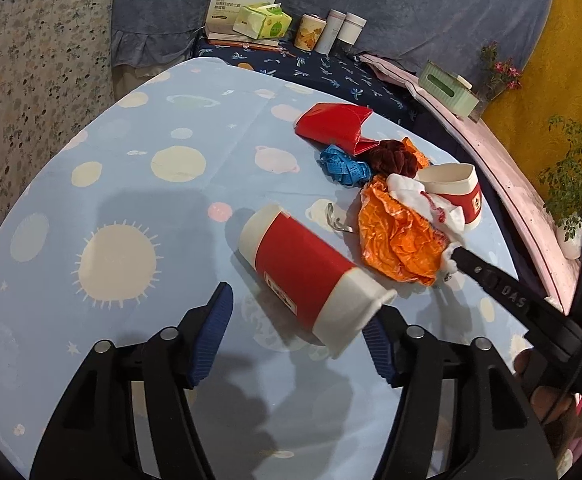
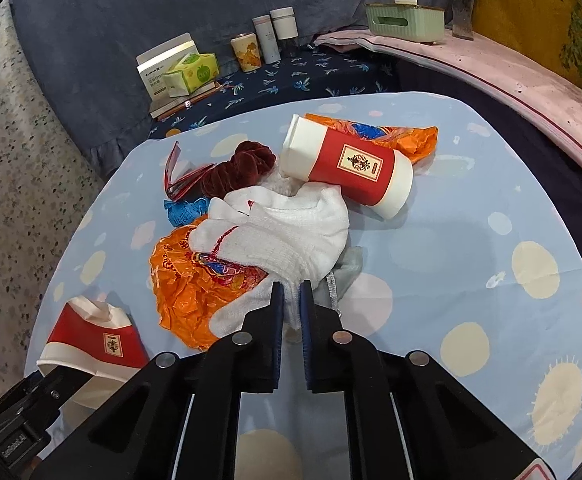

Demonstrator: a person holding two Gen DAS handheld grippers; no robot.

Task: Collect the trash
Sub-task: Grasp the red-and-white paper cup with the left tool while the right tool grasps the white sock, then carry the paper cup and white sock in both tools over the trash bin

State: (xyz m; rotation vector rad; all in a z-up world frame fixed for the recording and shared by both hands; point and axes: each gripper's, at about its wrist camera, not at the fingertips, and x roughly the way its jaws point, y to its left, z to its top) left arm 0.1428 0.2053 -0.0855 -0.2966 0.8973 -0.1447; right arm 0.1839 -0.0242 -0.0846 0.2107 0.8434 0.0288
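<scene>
1. The table is covered by a pale blue cloth printed with suns and planets. The trash is gathered toward one side of it.
2. The left gripper is held low over the table with its fingers apart. The open end of a red and white paper cup, lying on its side, is seen between them.
3. One blue pad is clear of that cup, with bare cloth showing in the gap. The other pad is right at the crumpled rim; whether it touches cannot be told.
4. The right gripper is seen with its fingers almost together, clamped on an edge of a white cloth with red stitching.
5. The white cloth is draped over a crumpled orange plastic bag, which lies on the table between the two cups.
6. A second cup, also red and white, is lying on its side just beyond the white cloth, partly on more orange plastic.
7. A dark red scrunchie, a blue tape measure and a red packet are bunched at the far edge of the pile.
8. A tissue pack and some tins are noted on a dark surface behind the table.
</scene>
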